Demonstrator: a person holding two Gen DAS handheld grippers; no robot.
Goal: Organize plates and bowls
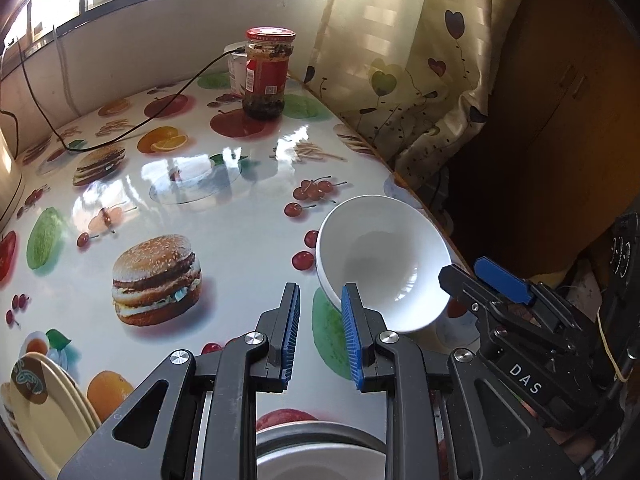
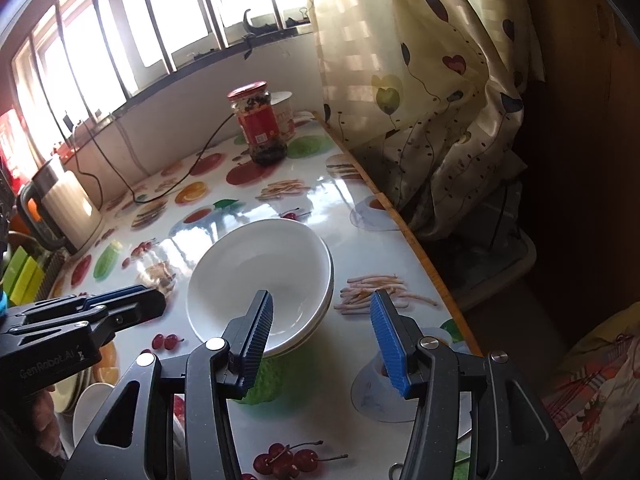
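Note:
Two white bowls (image 1: 380,264) (image 2: 260,276) sit nested near the right edge of the fruit-print table (image 1: 192,208). My right gripper (image 2: 324,332) is open. One of its fingers hangs over the bowls' inside and the other outside, so the near rim lies between them untouched. From the left wrist view, this right gripper (image 1: 468,278) sits at the bowls' right rim. My left gripper (image 1: 320,332) is open with a narrow gap and holds nothing, just left of the bowls. Cream plates (image 1: 44,400) lean at the lower left. A white dish (image 1: 320,456) lies under my left gripper.
A red-lidded jar (image 1: 267,76) (image 2: 260,124) stands at the table's far end with a white cup (image 1: 236,72) behind it. A black cable (image 1: 120,136) runs across the far left. A kettle (image 2: 64,208) stands at the left. A curtain (image 2: 420,100) hangs past the right table edge.

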